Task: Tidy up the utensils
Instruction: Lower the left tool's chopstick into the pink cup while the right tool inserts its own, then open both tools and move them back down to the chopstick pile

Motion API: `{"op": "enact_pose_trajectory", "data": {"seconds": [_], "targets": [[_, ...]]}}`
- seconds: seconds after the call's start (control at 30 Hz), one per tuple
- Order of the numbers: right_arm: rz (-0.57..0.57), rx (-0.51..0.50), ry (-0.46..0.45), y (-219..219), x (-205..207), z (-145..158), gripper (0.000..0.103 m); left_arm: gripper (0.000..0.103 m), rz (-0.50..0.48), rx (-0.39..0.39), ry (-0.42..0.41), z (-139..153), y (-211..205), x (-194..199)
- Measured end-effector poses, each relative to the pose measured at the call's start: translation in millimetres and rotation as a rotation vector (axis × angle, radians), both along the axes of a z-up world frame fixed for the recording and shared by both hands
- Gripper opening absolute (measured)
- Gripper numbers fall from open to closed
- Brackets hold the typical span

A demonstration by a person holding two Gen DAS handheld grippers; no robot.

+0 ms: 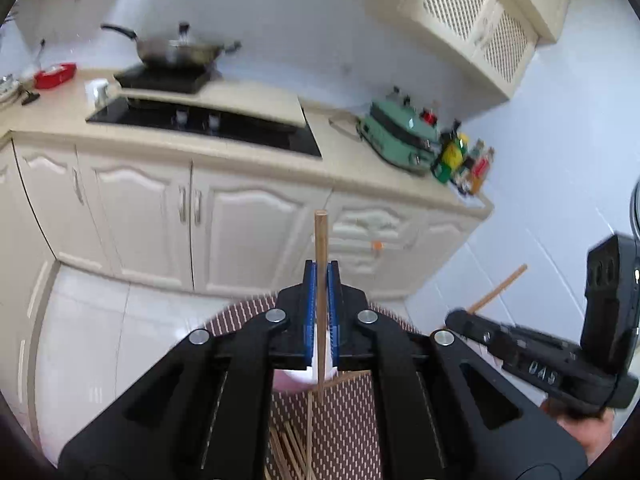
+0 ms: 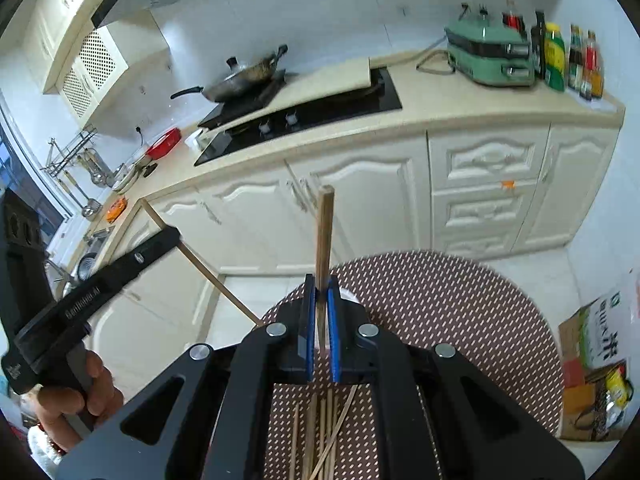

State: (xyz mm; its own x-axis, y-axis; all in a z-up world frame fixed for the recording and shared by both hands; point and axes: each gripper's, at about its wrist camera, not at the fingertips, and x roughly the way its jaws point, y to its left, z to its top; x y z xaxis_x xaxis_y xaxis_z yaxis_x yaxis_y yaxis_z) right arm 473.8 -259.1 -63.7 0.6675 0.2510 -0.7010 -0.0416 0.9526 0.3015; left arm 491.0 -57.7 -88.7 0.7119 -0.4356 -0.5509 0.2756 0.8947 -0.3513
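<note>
My left gripper (image 1: 321, 270) is shut on a wooden chopstick (image 1: 320, 236) that stands upright between its blue pads. My right gripper (image 2: 321, 284) is shut on another wooden chopstick (image 2: 324, 224), also upright. Several loose chopsticks (image 1: 296, 444) lie on the brown patterned round table (image 1: 352, 420) below both grippers; they also show in the right wrist view (image 2: 320, 436). A white cup (image 1: 298, 376) sits just under the left fingers, mostly hidden. The right gripper appears at the right of the left wrist view (image 1: 460, 318), and the left one at the left of the right wrist view (image 2: 170, 236).
A kitchen counter (image 2: 440, 108) with a black stovetop (image 2: 320, 112), a wok (image 2: 244, 76), a green appliance (image 2: 488, 56) and bottles (image 2: 568, 60) runs behind the table. Cream cabinets (image 2: 380, 196) stand below it. A cardboard box (image 2: 592, 360) sits on the floor at right.
</note>
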Motion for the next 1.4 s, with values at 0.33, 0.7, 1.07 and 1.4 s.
{"op": "enact_pose_trajectory", "data": {"seconds": [0.33,0.7,1.07,1.4], "targets": [[-0.018,-0.04,-0.067,13,9,1,0.005,0.006,0.071,-0.01,-0.075,0,0,22],[-0.01,-0.039,0.055,22,12,-43,0.005,0.007,-0.022,0.077,0.096,-64,-19,25],[-0.007,0.012,0.128,22,11,-70,0.007,0.009,-0.068,0.12,0.203,-86,-23,19],[-0.012,0.069,0.147,18,3,-79,0.016,0.054,-0.042,0.133,0.227,-87,-12,2]]}}
